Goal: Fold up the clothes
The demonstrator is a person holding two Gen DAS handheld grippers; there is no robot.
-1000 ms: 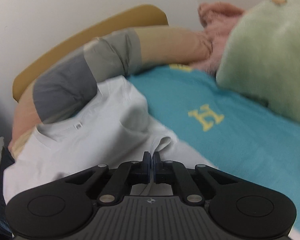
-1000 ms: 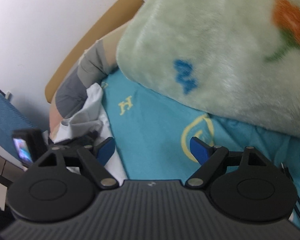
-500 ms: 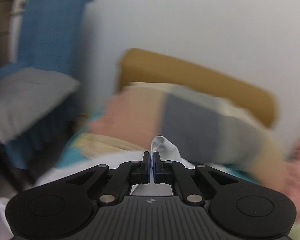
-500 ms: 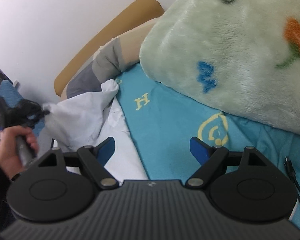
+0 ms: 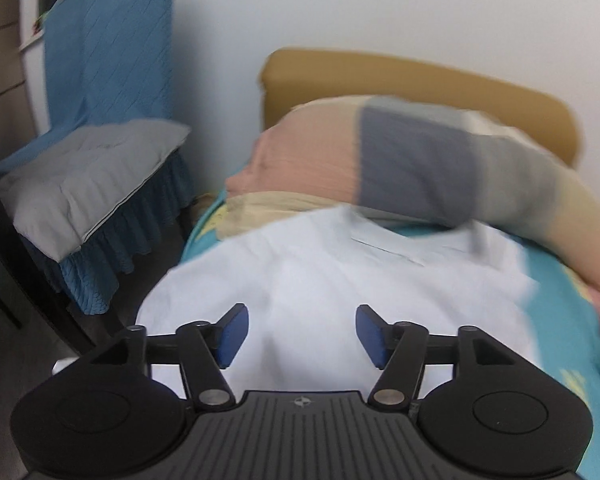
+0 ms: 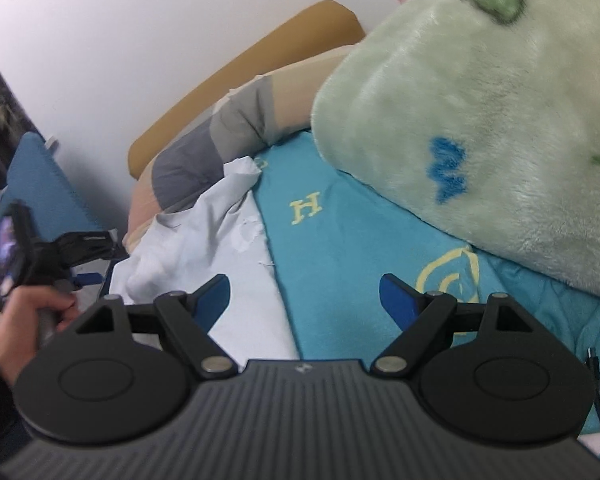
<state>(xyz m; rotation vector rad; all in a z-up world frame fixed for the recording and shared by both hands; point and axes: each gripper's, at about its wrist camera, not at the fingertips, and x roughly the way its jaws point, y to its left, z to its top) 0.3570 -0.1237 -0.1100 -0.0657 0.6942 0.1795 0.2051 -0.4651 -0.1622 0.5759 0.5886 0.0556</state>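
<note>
A white shirt [image 5: 332, 280] is found spread on the teal sheet [image 6: 340, 240], marked with a yellow "H". Left gripper [image 5: 298, 334] and right gripper [image 6: 305, 300] are spread apart, nothing held.

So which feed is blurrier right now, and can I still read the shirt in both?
Left wrist view: motion blur smears the pillow and the white shirt, so its creases are lost; left gripper stays sharp. Right wrist view: clearer, shirt folds readable, slight softness on the green blanket; fisheye bends the edges.
</note>
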